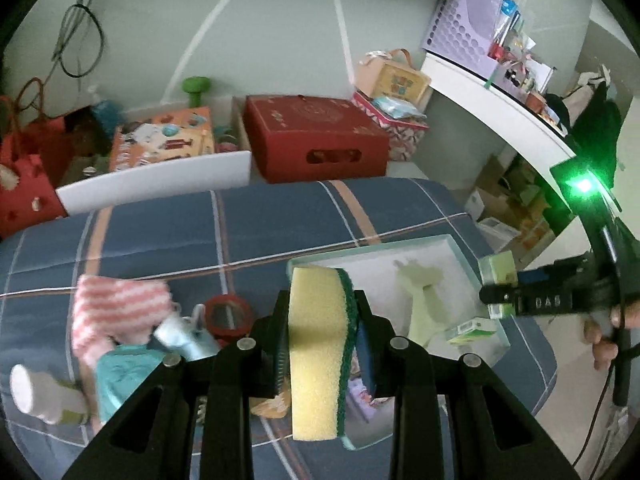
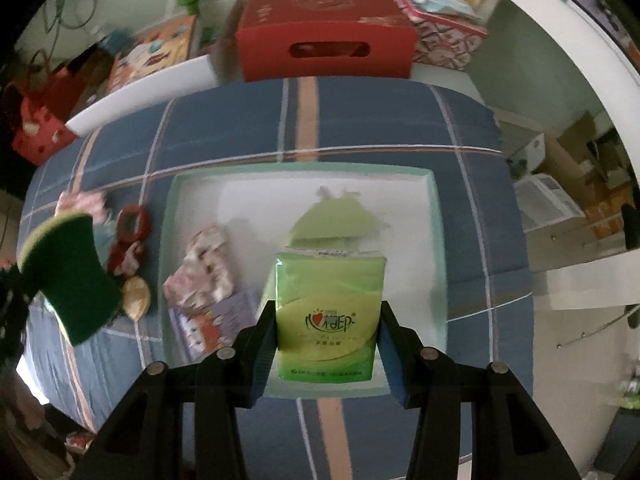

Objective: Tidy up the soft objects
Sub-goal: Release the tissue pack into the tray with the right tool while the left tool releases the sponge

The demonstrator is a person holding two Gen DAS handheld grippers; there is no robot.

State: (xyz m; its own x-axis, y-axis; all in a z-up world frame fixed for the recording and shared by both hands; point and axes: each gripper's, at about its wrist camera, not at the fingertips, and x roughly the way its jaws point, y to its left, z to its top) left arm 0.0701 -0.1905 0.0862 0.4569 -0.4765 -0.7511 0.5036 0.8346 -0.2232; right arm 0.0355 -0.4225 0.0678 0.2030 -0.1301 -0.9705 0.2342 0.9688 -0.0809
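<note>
- Left claw point(image 1: 322, 320) is clamped on a yellow-green sponge point(image 1: 316, 344).
- Right claw point(image 2: 328, 336) is clamped on a green tissue pack point(image 2: 330, 312), with the white tray point(image 2: 434, 208) at its 12 o'clock.

My left gripper point(image 1: 320, 320) is matte black plastic: two angular fingers on linkage arms with triangular cutouts, four round silver screw heads across the joints, and a ribbed blue pad on the inner face at 3 o'clock. My right gripper point(image 2: 326, 332) has the same build. From the left wrist it shows at 3 o'clock with pale letters, a green light and a thin cable.
</note>
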